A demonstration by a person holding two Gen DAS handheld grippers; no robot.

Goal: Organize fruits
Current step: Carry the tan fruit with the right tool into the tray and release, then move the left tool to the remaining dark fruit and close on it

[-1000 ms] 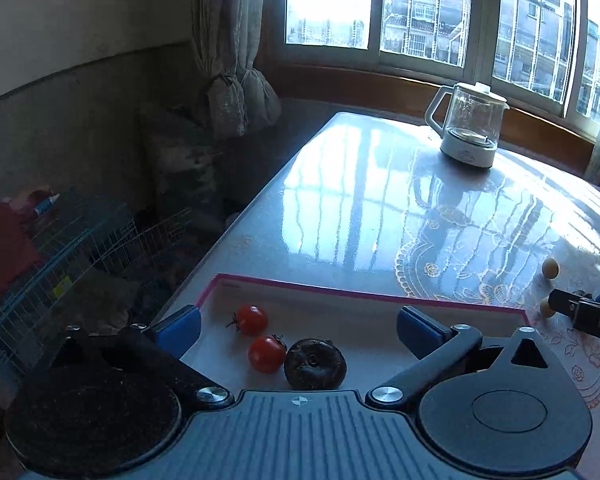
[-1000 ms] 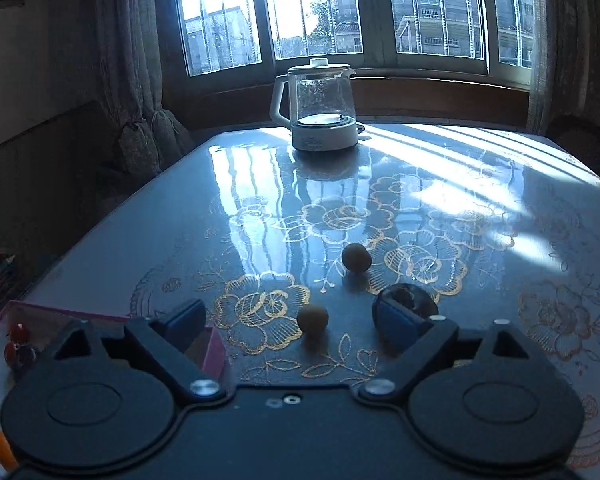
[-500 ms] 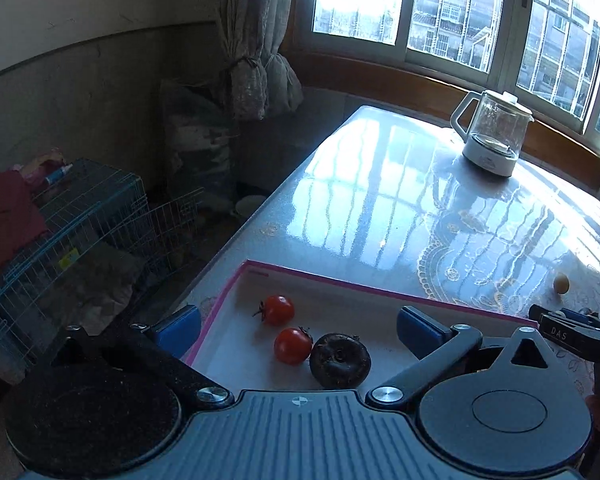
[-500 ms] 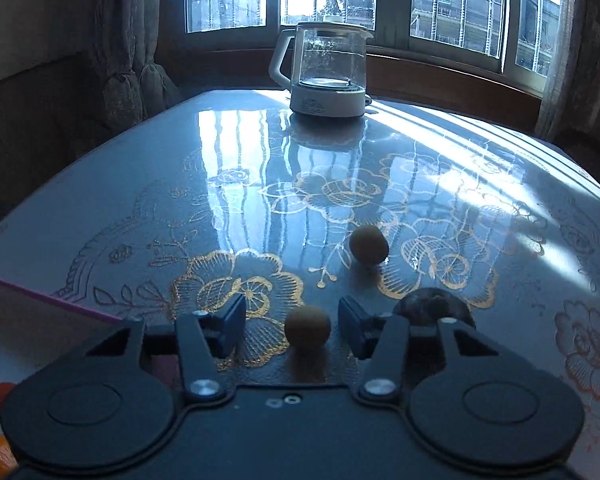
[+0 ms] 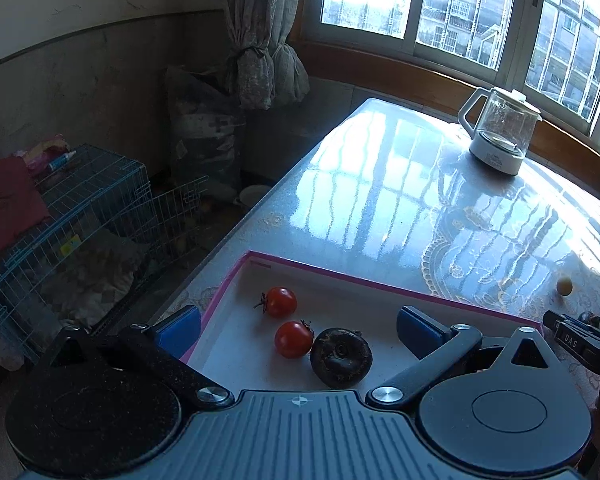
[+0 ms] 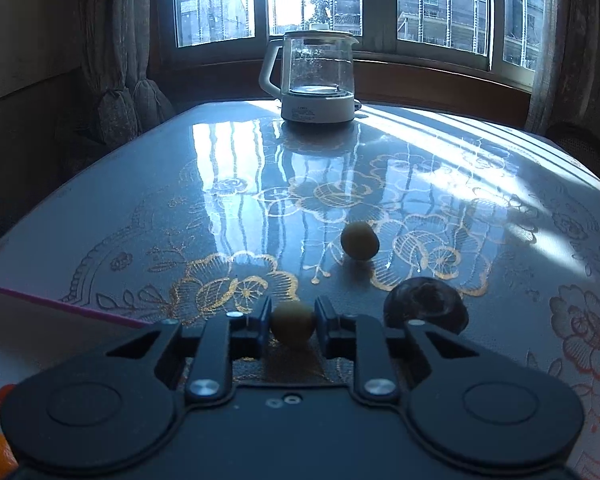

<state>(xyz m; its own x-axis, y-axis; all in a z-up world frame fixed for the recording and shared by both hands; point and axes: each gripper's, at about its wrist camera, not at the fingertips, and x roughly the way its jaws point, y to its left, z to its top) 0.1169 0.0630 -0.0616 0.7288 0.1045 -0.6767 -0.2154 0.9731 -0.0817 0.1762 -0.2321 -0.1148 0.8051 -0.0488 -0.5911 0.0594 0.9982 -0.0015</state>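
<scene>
since the earlier frame, the right gripper (image 6: 293, 322) has narrowed its fingers (image 6: 262, 322) from wide apart to pinching the near tan fruit (image 6: 293, 323), which sits on the worktop (image 6: 140, 216). left gripper (image 5: 298, 326): fingers spread, empty, above the pink-rimmed tray (image 5: 380, 280) holding two tomatoes (image 5: 279, 302) and a dark fruit (image 5: 341, 357). step in hand: grasp. next move, as judged: lift, carry left over the tray rim, release. a second tan fruit (image 6: 359, 241) and another dark fruit (image 6: 425, 307) remain outside.
</scene>
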